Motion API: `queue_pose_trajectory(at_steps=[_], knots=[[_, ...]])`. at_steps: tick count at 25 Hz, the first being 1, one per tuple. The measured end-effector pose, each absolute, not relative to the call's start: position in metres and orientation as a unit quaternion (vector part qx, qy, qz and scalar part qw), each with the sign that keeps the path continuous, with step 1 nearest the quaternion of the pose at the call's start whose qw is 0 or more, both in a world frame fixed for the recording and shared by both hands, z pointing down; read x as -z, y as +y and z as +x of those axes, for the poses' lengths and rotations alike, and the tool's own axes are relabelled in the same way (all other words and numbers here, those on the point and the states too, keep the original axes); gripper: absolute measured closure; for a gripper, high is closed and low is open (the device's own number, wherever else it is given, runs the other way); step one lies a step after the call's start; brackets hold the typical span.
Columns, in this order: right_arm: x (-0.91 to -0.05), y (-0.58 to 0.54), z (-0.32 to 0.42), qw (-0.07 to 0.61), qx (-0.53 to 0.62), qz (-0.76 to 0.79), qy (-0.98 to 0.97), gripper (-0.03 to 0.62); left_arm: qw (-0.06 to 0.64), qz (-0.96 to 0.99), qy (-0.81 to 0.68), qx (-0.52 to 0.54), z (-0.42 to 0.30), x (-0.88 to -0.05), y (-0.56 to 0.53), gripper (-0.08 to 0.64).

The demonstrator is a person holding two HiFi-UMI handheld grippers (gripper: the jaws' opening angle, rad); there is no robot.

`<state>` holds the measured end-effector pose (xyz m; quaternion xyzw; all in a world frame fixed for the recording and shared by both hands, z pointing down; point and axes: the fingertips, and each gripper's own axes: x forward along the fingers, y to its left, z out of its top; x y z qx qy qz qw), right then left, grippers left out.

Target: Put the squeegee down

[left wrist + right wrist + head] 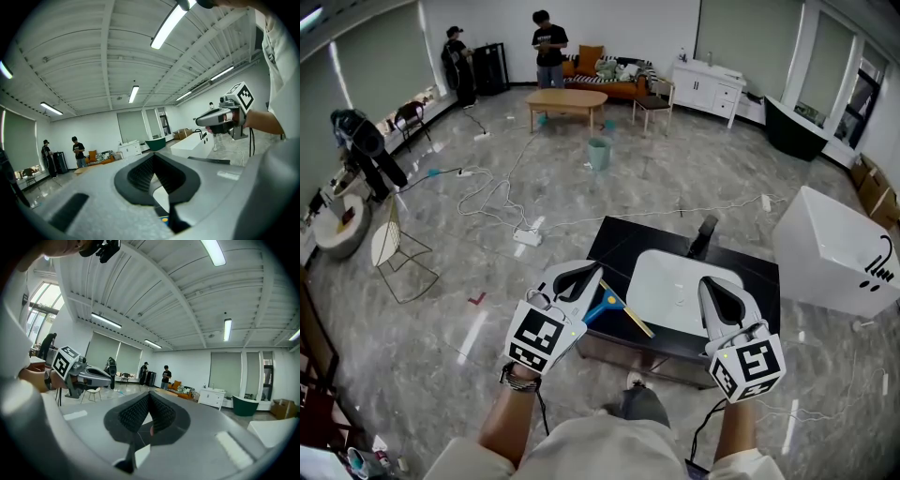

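The squeegee (614,309), with a blue handle and a thin yellowish blade, lies across the near left part of the black table (619,242), beside a white basin (675,291). My left gripper (592,272) hovers just left of and above it, jaws shut and nothing seen between the tips. In the left gripper view the closed left gripper (153,159) points level into the room, and a bit of blue and yellow shows below through the gap. My right gripper (710,283) hangs over the basin's right side, jaws together. In its own view the right gripper (149,395) holds nothing.
A black faucet (705,234) stands at the basin's far edge. A white bathtub (834,253) sits to the right. Cables and a power strip (527,237) lie on the floor to the left, near a wire chair (394,248). People stand far back by a wooden table (567,98).
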<state>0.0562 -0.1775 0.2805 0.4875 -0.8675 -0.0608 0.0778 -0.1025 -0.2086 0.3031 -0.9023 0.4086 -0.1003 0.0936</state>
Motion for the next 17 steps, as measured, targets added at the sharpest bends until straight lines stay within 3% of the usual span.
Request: queue_pose_trajectory(at_steps=[17], knots=[[-0.292,-0.182,0.057,0.084,0.052,0.491,-0.865,0.588,0.086,-0.903,0.407,0.109,-0.104,-0.314,-0.211,0.555]])
